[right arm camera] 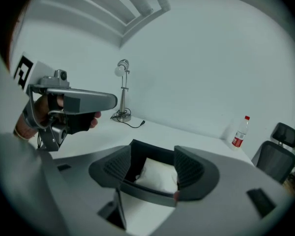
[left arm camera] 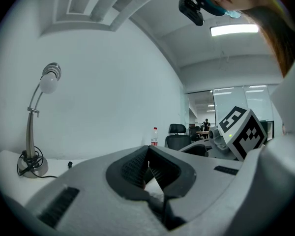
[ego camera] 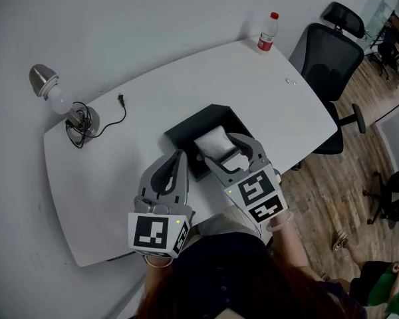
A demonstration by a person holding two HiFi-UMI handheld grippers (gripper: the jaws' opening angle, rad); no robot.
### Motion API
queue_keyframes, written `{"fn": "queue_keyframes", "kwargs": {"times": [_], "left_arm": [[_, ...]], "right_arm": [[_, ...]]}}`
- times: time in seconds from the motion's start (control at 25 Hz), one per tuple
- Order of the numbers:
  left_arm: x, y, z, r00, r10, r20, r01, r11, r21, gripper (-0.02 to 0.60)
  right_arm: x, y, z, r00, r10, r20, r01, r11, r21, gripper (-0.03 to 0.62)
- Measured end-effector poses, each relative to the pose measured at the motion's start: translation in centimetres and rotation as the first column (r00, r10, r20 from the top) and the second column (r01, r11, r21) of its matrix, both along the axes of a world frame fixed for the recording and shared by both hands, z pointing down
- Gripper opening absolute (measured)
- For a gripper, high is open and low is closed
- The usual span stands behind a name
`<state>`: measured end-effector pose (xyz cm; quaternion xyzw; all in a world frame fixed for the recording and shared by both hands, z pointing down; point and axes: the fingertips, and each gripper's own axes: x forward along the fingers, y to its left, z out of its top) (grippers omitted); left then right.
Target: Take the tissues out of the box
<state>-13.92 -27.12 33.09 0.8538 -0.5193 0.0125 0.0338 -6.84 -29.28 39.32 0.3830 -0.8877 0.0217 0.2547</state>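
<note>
Here, one black box [ego camera: 201, 119] sits on the white table [ego camera: 266, 88], just in front of the person. Inside it lies one white wad of tissues [ego camera: 213, 140], wholly within the walls.

There are two grippers, each with a cube of black-and-white square markers. The right gripper [ego camera: 221, 149] reaches over the near edge of the box, pointing down into it. Its jaws stand well apart, with the tissues showing between them, and the pads press on nothing. The left gripper [ego camera: 179, 157] lies level beside the box's left corner. Its jaw tips are together and nothing is caught in them.

One desk lamp [ego camera: 53, 92] stands at the table's far left corner, its bulb bare. Its dark cord is coiled at the base and the plug [ego camera: 120, 99] lies loose on the table. One clear bottle [ego camera: 268, 33] with a red cap and a red label stands at the far edge. The print on the label is too small to read, and no other writing can be made out.

The table is plain white with rounded corners and is pushed against a pale grey wall [ego camera: 133, 18]. One black office chair [ego camera: 329, 62] stands at its right end on a wood-plank floor [ego camera: 332, 198]. Beyond the chair the room opens onto more desks behind glass, with a strip light on the ceiling.
</note>
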Motion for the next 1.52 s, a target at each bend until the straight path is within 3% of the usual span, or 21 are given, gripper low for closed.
{"fn": "queue_keyframes", "kwargs": {"times": [0.68, 1.08, 1.52], "left_arm": [[-0.8, -4.4, 1.1, 1.0, 0.008, -0.028, -0.009, 1.0, -0.028, 0.025], [-1.3, -6.2, 1.9, 0.999, 0.013, -0.048, -0.015, 0.999, -0.045, 0.025], [-2.1, -7.6, 2.4, 0.998, 0.019, -0.06, -0.023, 0.998, -0.054, 0.025]], "right_arm": [[-0.3, -3.0, 6.1, 0.98, -0.02, -0.199, -0.029, 0.97, -0.242, 0.302], [0.0, -3.1, 8.9, 0.942, -0.067, -0.328, -0.068, 0.921, -0.384, 0.316], [0.2, -3.5, 10.7, 0.918, -0.085, -0.387, -0.118, 0.874, -0.472, 0.321]]}}
